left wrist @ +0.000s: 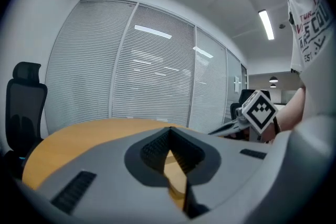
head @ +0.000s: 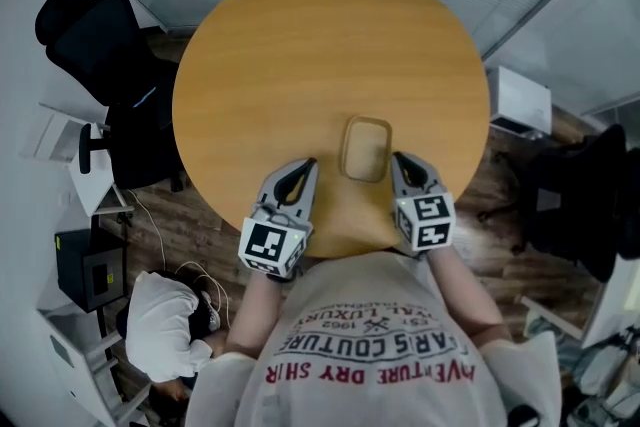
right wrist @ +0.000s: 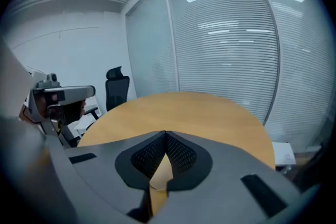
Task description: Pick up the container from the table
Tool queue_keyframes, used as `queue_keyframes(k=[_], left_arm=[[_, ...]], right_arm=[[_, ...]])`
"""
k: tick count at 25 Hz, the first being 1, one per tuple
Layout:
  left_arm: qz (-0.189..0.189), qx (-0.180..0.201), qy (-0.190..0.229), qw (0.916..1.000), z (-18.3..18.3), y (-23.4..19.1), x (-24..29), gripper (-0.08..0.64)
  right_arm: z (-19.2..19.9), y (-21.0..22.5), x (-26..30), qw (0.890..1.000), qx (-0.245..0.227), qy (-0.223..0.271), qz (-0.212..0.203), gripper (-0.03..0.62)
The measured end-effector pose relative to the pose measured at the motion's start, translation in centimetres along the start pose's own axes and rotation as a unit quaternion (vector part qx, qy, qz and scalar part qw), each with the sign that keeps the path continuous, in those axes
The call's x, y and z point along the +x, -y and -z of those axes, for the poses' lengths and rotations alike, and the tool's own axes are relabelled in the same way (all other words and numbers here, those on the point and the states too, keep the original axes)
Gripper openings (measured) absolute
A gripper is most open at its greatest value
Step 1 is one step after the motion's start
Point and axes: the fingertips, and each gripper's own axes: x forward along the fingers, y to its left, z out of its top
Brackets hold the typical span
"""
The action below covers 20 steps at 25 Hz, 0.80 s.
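Round table [head: 300, 45] | container [head: 366, 148] between left tool [head: 310, 163], right tool [head: 397, 157] | chair [head: 95, 30] nearby

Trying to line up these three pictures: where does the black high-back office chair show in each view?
Head view: the black chair is at upper left, beyond the table's left edge.
Left gripper view: it stands at the far left edge, behind the table.
Right gripper view: it is left of centre, behind the table, where the white wall meets the blinds.
Shared landmark: the round wooden table.
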Motion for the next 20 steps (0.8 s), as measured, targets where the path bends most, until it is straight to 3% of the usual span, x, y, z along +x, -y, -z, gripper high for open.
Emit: queue_keyframes(k=[7,10,13,20], left_arm=[[0.012,-0.005,-0.004,0.9999,1.5,0.0,4.0,0.0],[0.016,0.0,-0.012,0.9998,2.3,0.2,5.0,0.0],[0.017,-0.011,-0.02,0.9996,2.7,0.4,5.7,0.0],[0.024,0.009,-0.043,0.9987,4.2,0.4,6.3,0.0]], right_arm=[[6.0,4.0,4.9,0.989,0.056,-0.128,0.042,-0.007],[8.1,4.9,6.3,0.98,0.078,-0.176,0.056,0.079],[9.4,5.5,7.4,0.971,0.1,-0.207,0.066,0.103],[11.4,5.5,9.0,0.949,0.159,-0.262,0.069,0.107]])
